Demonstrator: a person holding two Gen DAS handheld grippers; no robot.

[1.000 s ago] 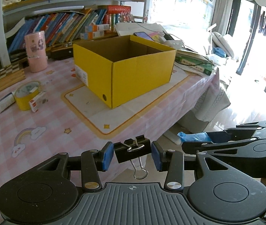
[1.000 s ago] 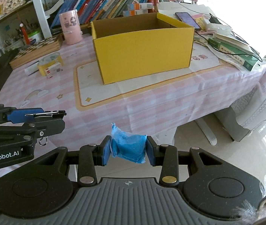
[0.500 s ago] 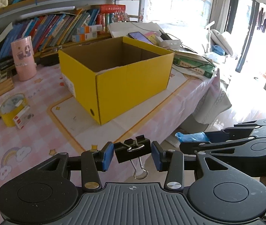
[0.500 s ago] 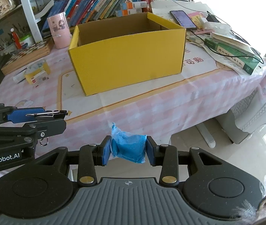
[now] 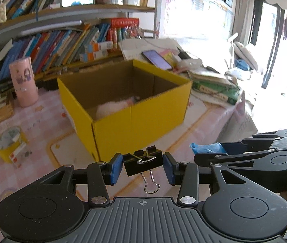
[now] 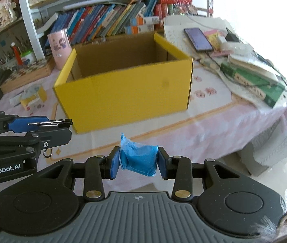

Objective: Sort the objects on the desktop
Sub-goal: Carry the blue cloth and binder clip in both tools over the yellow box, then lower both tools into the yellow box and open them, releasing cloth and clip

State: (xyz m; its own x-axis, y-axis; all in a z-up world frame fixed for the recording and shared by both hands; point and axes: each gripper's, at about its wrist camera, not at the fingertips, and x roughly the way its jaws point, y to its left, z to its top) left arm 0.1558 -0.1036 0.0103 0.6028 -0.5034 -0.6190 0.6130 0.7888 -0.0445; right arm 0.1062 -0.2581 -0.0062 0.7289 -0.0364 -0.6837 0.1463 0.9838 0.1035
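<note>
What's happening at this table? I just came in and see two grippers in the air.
A person is tidying the desk with a handheld gripper in each hand. The left gripper is shut on a black binder clip; the right gripper is shut on a small blue packet. Both are held short of the open yellow box on the pink tablecloth. Neither item is in the box yet.
</note>
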